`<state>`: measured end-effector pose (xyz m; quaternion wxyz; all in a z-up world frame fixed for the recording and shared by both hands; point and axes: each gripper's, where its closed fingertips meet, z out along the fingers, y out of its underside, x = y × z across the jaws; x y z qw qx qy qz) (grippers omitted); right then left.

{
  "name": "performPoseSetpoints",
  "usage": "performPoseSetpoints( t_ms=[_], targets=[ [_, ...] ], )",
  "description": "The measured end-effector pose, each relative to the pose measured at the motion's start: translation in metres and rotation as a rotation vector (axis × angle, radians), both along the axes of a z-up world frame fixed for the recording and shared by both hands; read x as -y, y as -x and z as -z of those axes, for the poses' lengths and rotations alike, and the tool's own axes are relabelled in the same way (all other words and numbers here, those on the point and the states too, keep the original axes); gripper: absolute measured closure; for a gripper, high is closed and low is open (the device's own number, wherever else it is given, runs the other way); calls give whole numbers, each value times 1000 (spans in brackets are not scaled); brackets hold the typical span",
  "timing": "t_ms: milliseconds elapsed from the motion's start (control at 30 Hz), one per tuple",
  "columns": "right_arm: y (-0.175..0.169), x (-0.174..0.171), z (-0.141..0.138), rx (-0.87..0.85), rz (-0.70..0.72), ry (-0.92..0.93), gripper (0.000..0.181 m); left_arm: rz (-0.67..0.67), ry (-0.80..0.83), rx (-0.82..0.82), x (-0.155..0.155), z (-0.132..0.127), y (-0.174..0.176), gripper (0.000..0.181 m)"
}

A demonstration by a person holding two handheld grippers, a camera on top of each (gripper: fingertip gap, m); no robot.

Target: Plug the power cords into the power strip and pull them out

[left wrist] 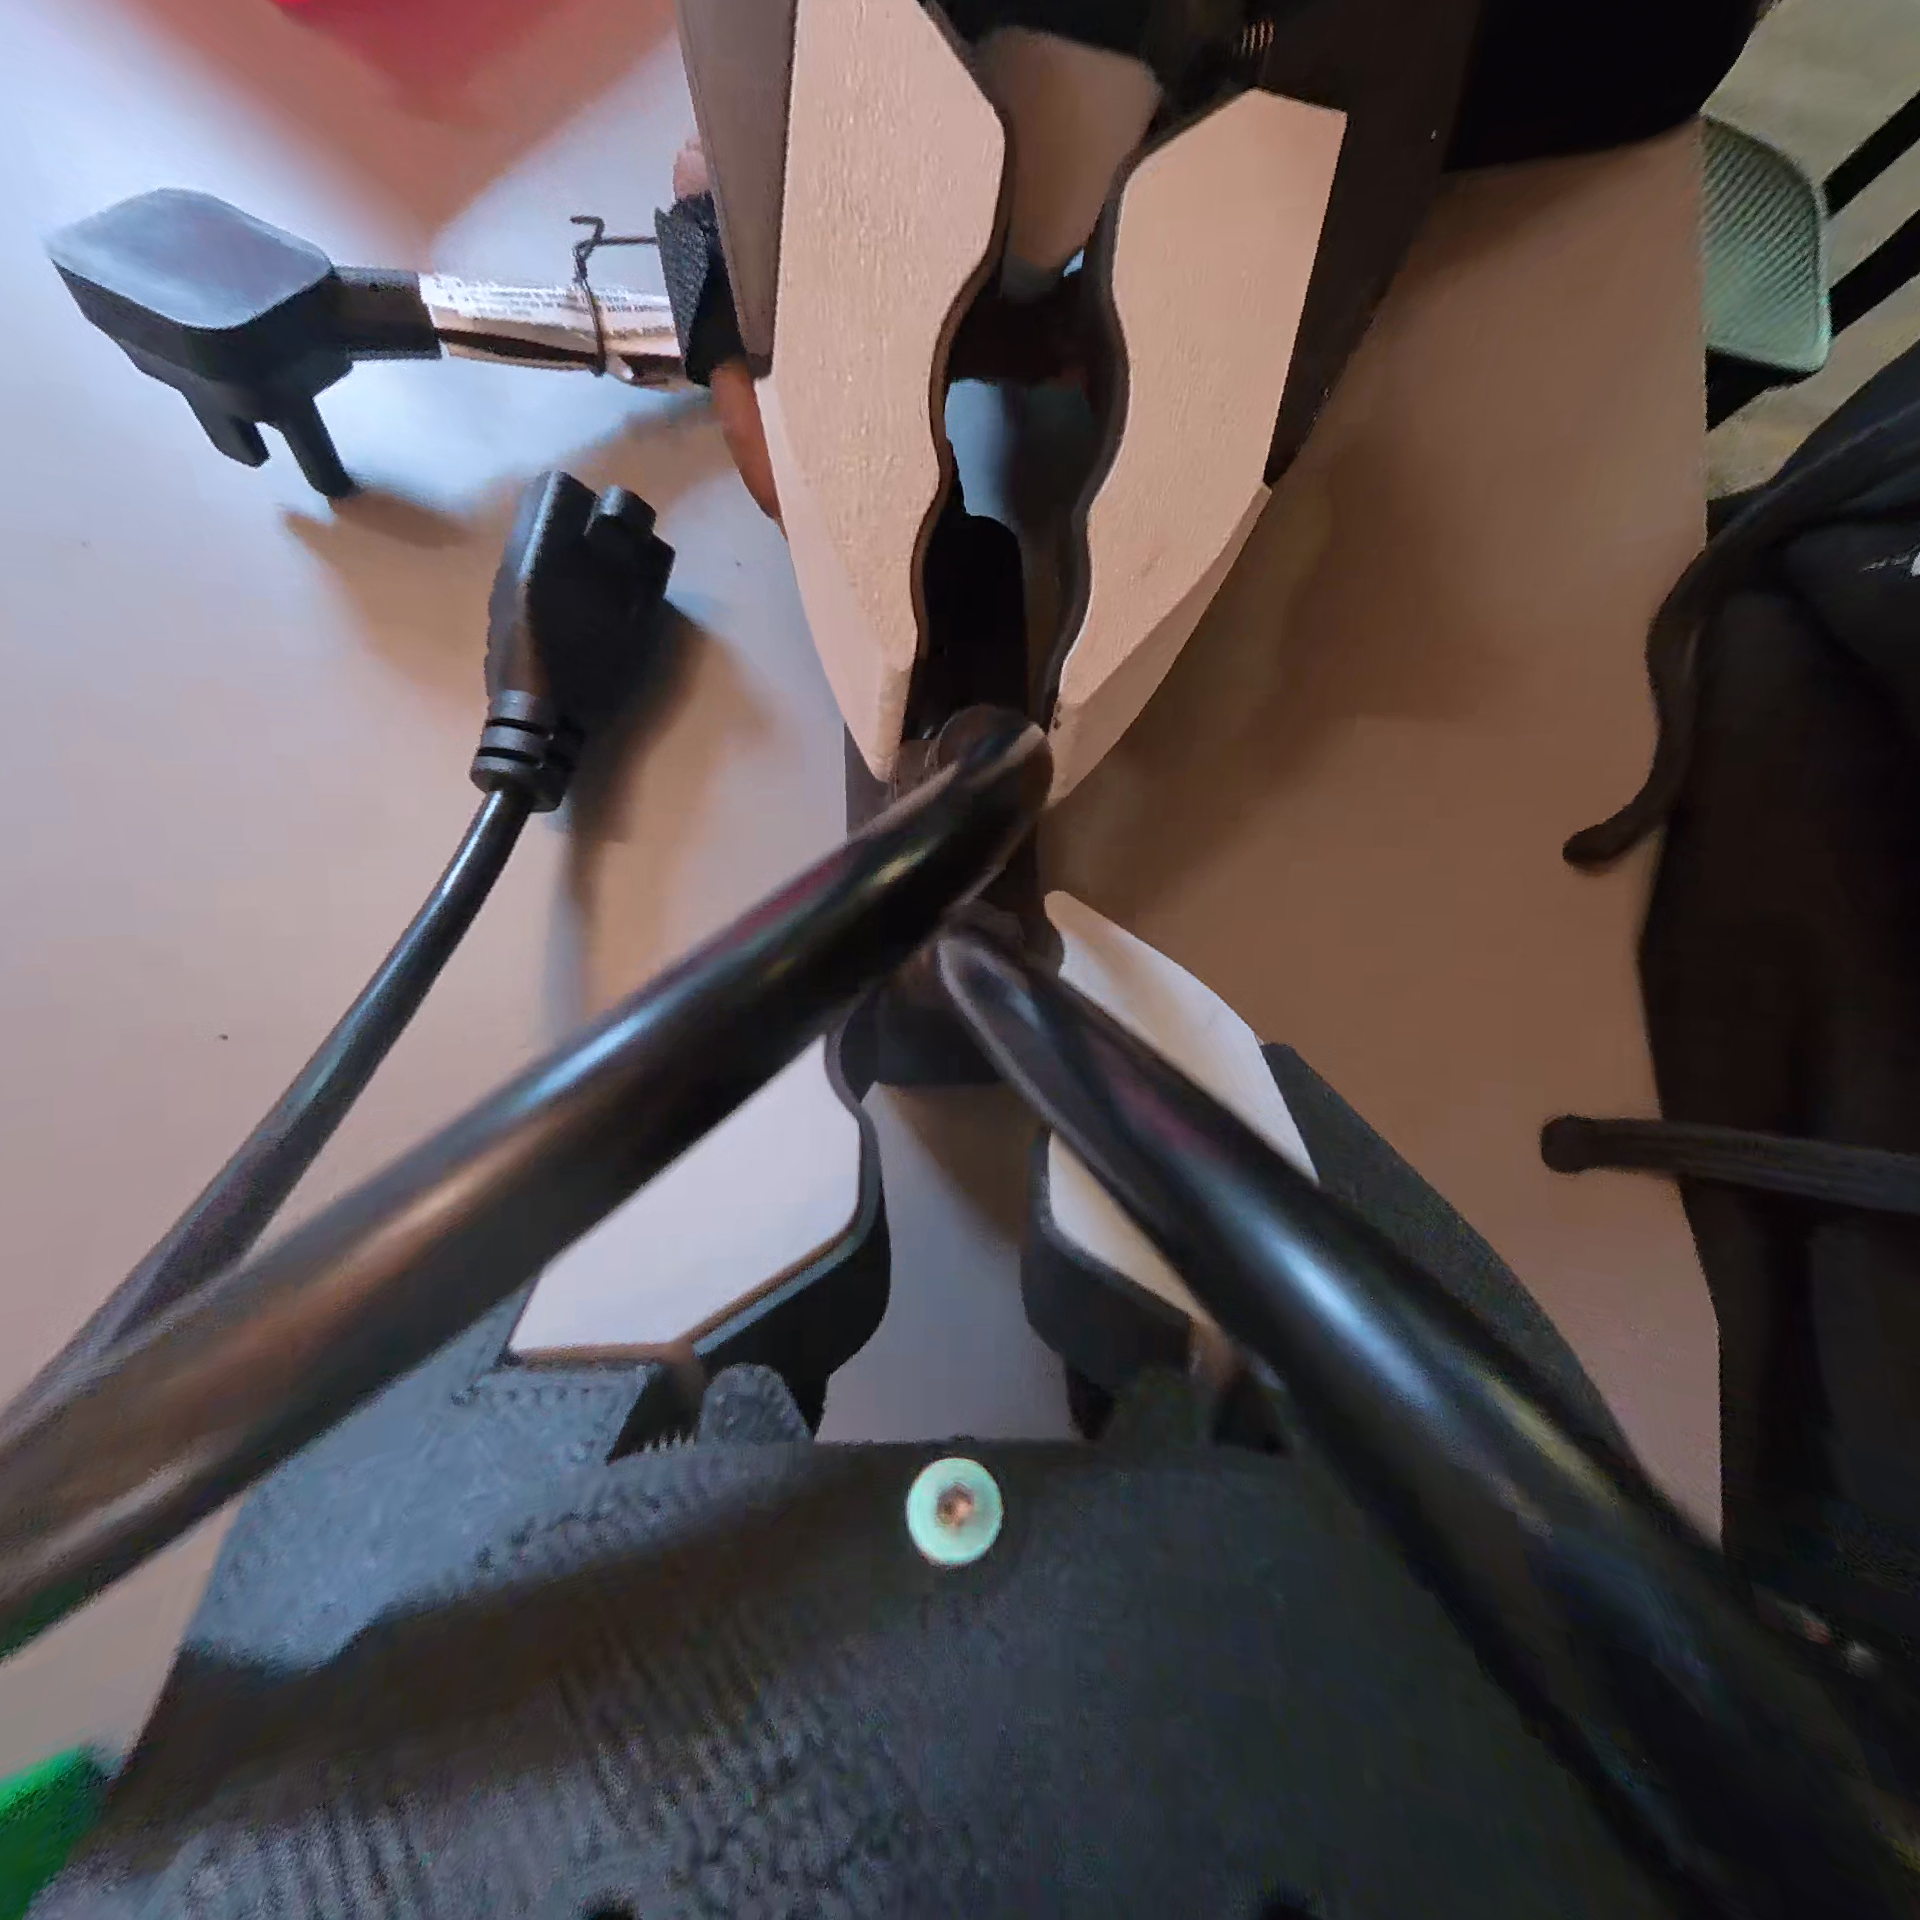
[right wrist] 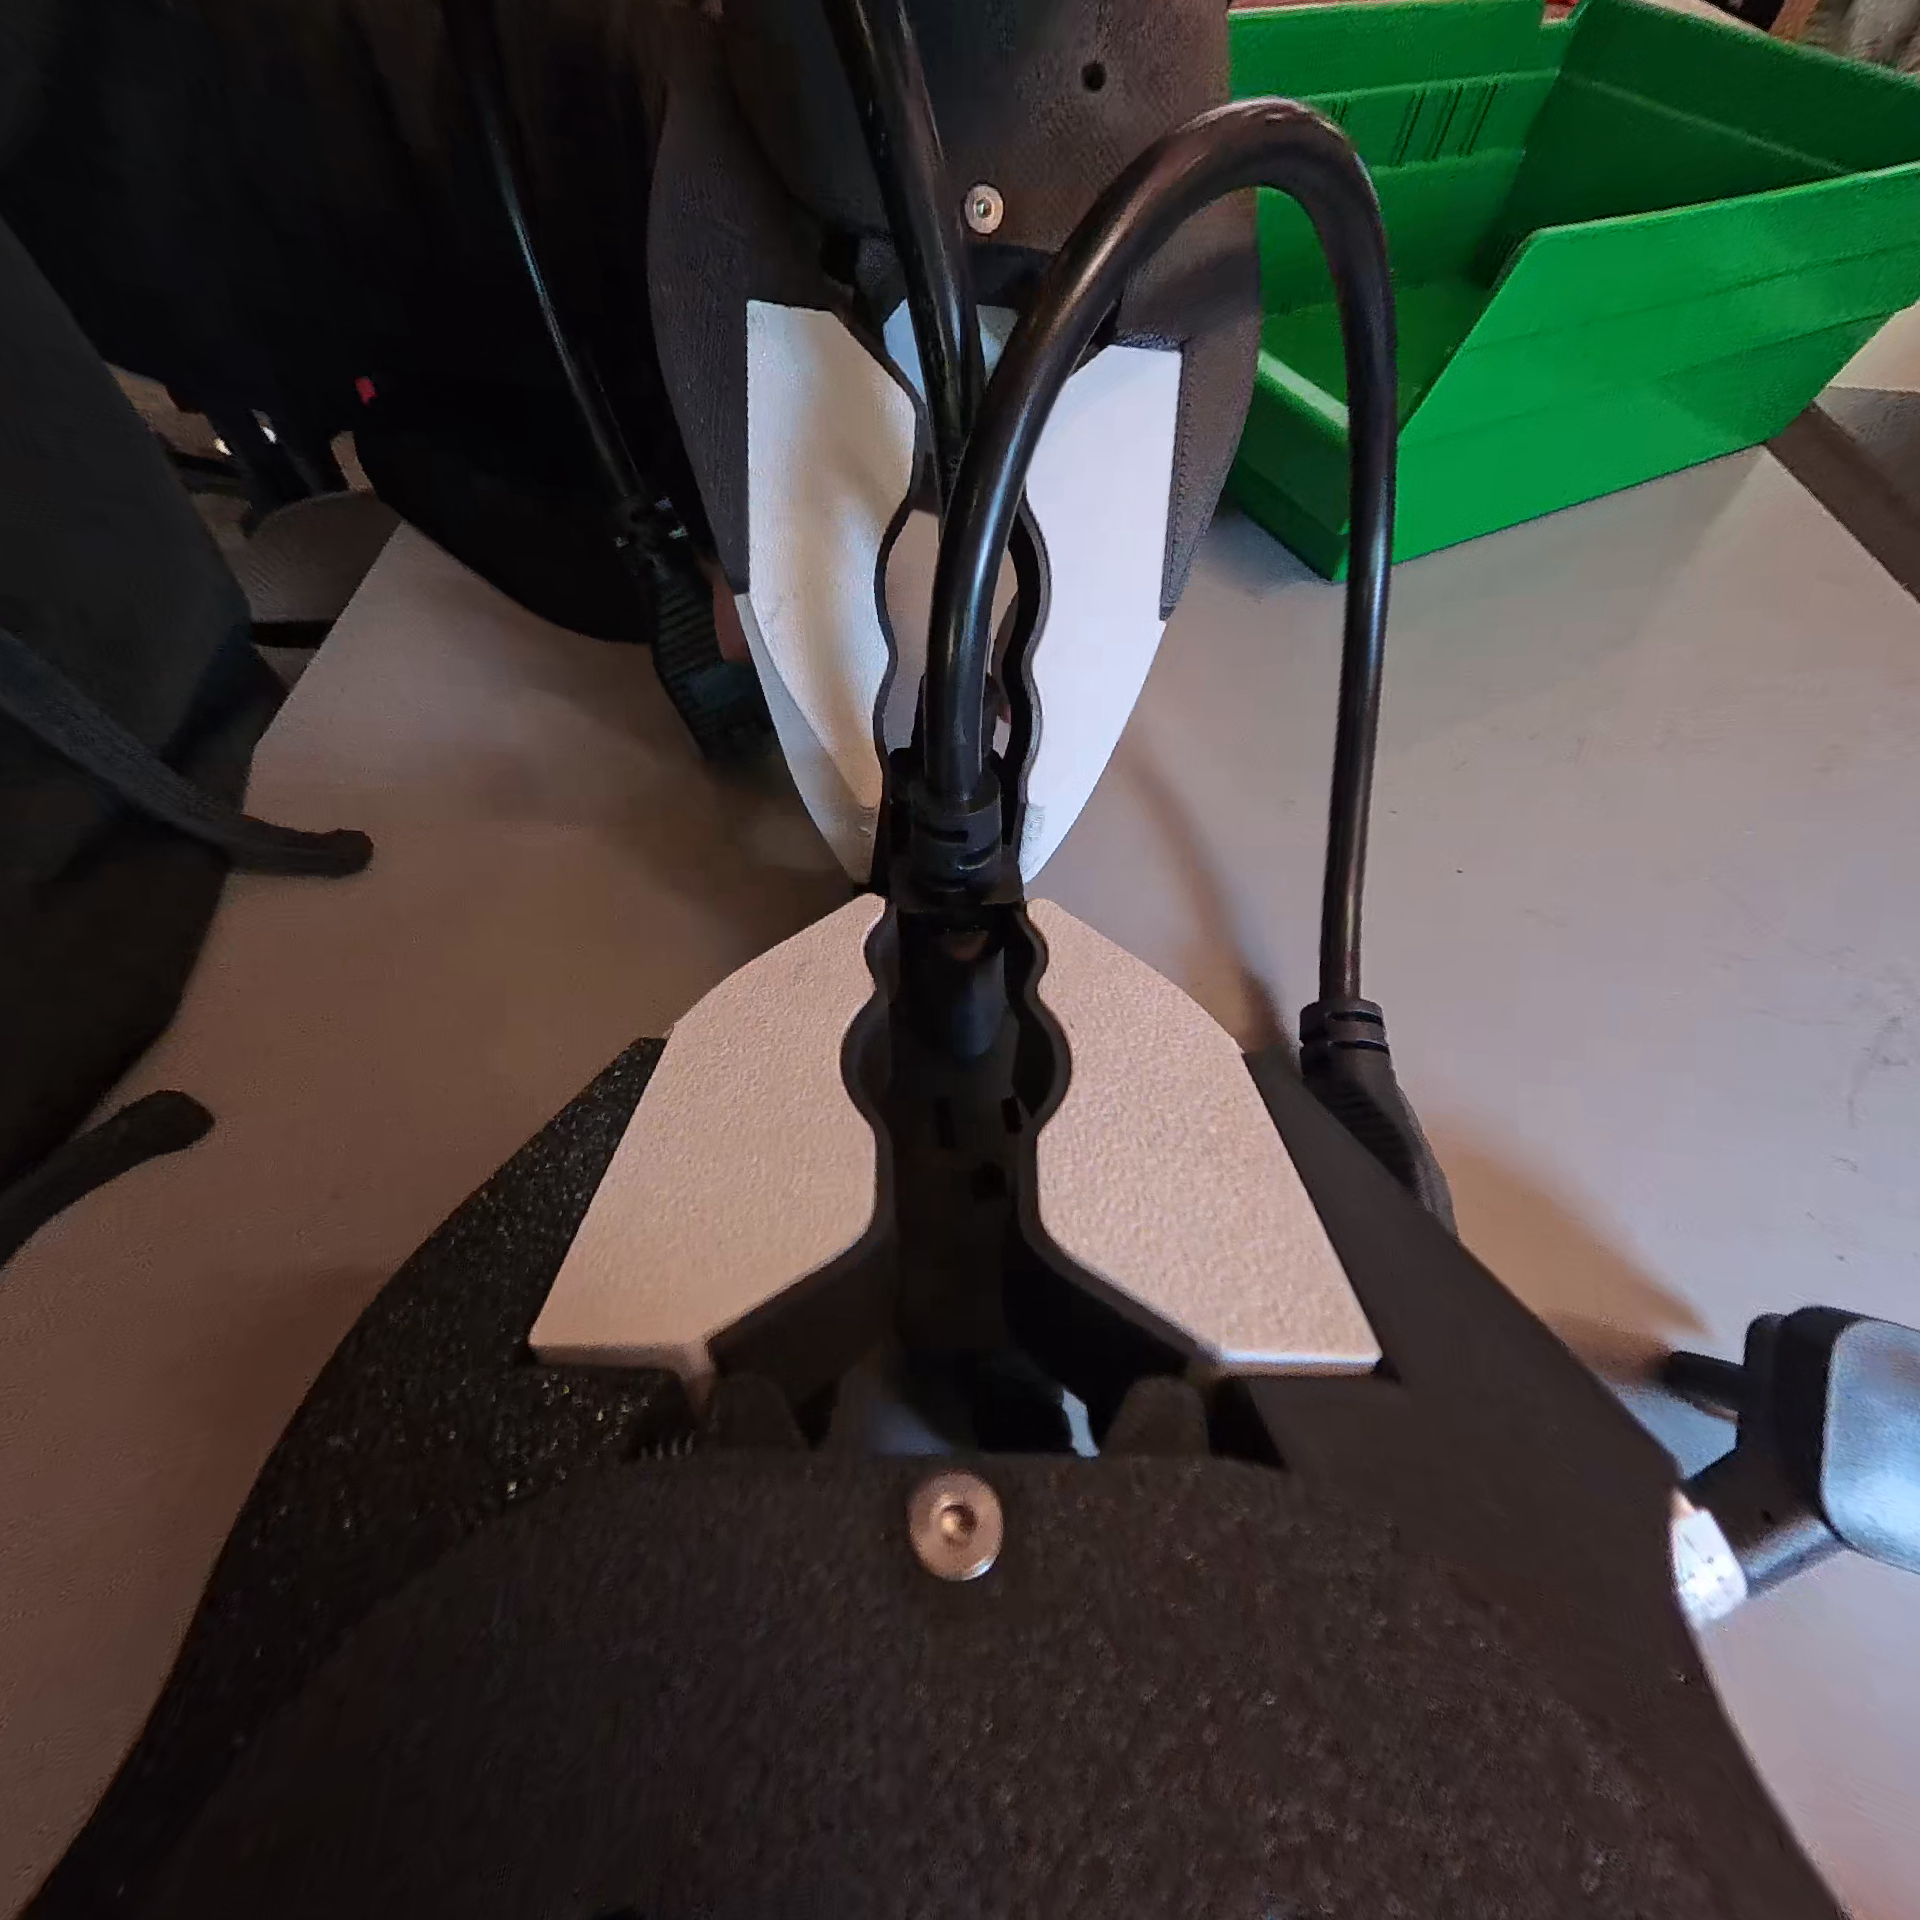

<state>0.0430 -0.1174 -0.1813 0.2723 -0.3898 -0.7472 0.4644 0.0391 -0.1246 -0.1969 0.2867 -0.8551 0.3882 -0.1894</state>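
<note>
Both grippers meet tip to tip over the pale surface (right wrist: 1558, 831), each closed on part of a black cord. Right gripper (right wrist: 951, 935): fingers (right wrist: 769, 1143) nearly together, clamping a black connector body with its ribbed strain relief (right wrist: 951, 842) poking out at the tips. Left gripper (left wrist: 956, 997): fingers (left wrist: 1153, 1039) closed down on a dark bit where two thick black cable runs (left wrist: 623, 1039) cross. Exactly what it holds is hard to tell, likely the mating end or the cable itself.

From the joint the cable arcs up, then drops on the right to a second connector (right wrist: 1361, 1081) lying on the surface just beside the right gripper. A flat black wall plug (left wrist: 197, 291) with a labelled lead sits far left in the left wrist view, prongs resting on the surface. Green bin (right wrist: 1558, 312) far right. Dark bag with straps (left wrist: 1787, 831) at the edge. No power strip is clearly visible in either view.

Risks, as judged:
- Grip on round cable rather than the body could slip when pulled.
- Two grippers nose to nose: fingers can collide or jam the joint if angled.
- Cable loops across the left camera, blocking alignment view.
- A tight loop may drag the loose connector or the wall plug across the surface.
</note>
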Motion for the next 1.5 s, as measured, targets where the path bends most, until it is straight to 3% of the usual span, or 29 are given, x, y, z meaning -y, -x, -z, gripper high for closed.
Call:
performPoseSetpoints(
  t_ms=[133,567,1200,1333,1500],
  targets=[
    [0,0,0,6,-5,3,162,43,30,-109,3,0,5,156],
    [0,1,1,17,-42,12,162,59,121,-252,12,13,15,157],
    [4,4,-8,22,3,187,165,76,171,-279,15,12,12,157],
    [-1,10,-10,-40,-20,85,165,107,166,-298,18,12,9,156],
    [3,3,-9,48,12,250,166,113,194,-302,16,12,8,156]
  ],
)
